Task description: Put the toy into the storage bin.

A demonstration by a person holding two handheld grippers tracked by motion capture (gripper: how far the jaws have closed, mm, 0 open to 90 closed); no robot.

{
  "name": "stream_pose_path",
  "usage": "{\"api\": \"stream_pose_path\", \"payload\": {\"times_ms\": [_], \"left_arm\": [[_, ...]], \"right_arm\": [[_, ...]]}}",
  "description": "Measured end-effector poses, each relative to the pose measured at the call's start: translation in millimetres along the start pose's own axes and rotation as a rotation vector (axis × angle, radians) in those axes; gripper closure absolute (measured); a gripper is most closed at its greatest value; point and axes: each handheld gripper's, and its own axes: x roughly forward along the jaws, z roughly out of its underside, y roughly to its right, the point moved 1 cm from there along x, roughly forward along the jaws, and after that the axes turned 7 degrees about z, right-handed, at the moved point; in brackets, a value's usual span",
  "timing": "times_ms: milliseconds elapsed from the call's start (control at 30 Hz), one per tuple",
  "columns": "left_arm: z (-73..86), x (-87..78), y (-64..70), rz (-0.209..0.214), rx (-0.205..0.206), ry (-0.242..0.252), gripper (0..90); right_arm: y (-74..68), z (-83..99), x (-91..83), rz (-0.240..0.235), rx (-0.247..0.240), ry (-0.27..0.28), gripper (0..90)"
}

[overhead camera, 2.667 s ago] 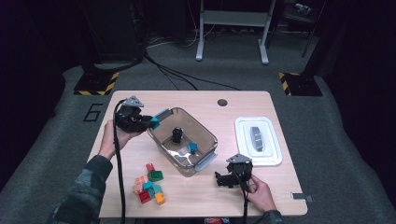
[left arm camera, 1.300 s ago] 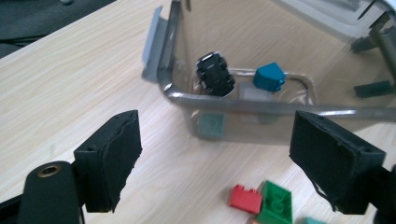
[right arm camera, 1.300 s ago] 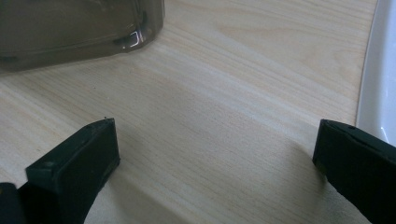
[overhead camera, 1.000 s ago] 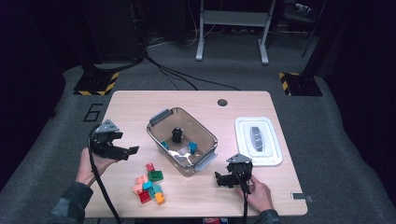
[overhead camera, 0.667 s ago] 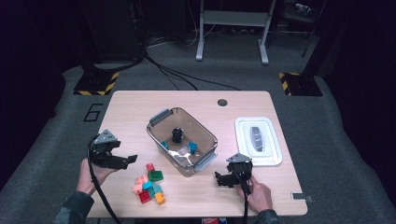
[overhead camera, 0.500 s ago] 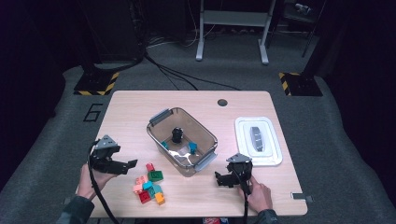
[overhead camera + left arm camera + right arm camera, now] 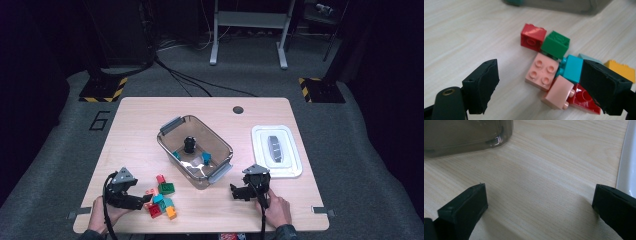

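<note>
Picking 1 brick from the loose pile near the table's (image 7: 135, 130) front-left edge, presumably for the clear bin (image 7: 196, 150) just beyond it.

Left gripper (image 7: 541, 82) low over the bricks, fingers (image 7: 482, 85) spread wide and holding nothing. Pale pink 4-stud brick (image 7: 542, 70) lying flat between them, touching a teal brick (image 7: 572, 68) on one side and a second pink piece (image 7: 557, 93) toward the camera. Red brick (image 7: 533, 37) and green brick (image 7: 556, 43) farther off, nearer the bin.

Best to settle on 1 target first: the flat pink brick looks easiest. Worth shifting sideways so 1 pad lands on bare wood, the other in the seam against the teal brick, rather than straddling the whole cluster. Close slowly, square to the flat sides; likely to drag neighbours along otherwise. Lift straight up.

Right gripper (image 7: 248, 190) resting near the bin's front corner, fingers (image 7: 465, 205) apart, empty. Fine left parked there. White lid (image 7: 276, 151) off to the right.
</note>
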Motion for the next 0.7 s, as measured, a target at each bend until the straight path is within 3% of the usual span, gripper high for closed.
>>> {"api": "stream_pose_path", "payload": {"times_ms": [133, 300, 567, 700], "left_arm": [[11.6, 7.4, 5.0, 0.019, 0.031, -0.026, 21.0], [19.5, 5.1, 4.1, 0.035, 0.073, -0.012, 40.4], [28.1, 6.0, 4.0, 0.06, 0.08, 0.0, 60.6], [29.0, 6.0, 4.9, 0.078, 0.086, -0.003, 63.9]], "right_arm": [[0.2, -0.1, 0.1, -0.002, -0.002, 0.0, 0.0], [0.2, -0.1, 0.2, -0.002, -0.002, 0.001, 0.0], [0.5, -0.2, 0.3, -0.001, -0.006, 0.001, 0.0], [0.5, -0.2, 0.2, -0.001, -0.006, 0.001, 0.0]]}}
